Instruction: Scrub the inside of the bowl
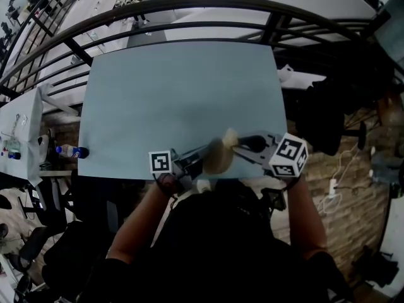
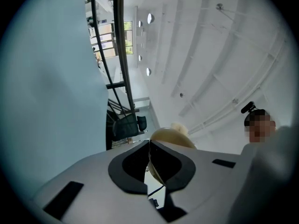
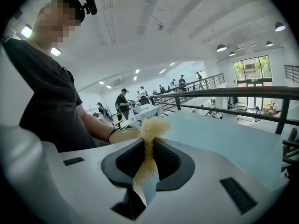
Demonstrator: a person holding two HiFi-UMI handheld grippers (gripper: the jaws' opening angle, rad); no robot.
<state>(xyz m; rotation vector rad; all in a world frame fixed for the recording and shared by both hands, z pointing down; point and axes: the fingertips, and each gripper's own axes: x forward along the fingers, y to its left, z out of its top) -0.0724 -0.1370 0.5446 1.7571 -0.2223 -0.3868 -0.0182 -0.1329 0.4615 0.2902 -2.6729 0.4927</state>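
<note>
A cream bowl (image 1: 216, 161) is held up on edge over the front edge of the light-blue table (image 1: 177, 93). My left gripper (image 1: 201, 161) is shut on its rim; in the left gripper view the rim of the bowl (image 2: 169, 137) runs between the jaws of the left gripper (image 2: 149, 147). My right gripper (image 1: 243, 145) is shut on a yellow scrub sponge (image 1: 230, 136), which sits at the bowl's upper edge. In the right gripper view the sponge (image 3: 150, 127) sticks out of the right gripper (image 3: 148, 146), with the bowl (image 3: 123, 135) just behind it.
A black metal railing (image 1: 189, 8) curves round the far side of the table. A water bottle (image 1: 71, 151) lies left of the table, near a white side table (image 1: 22, 115). Dark chairs stand at the right (image 1: 322, 115). Several people stand far off (image 3: 122, 101).
</note>
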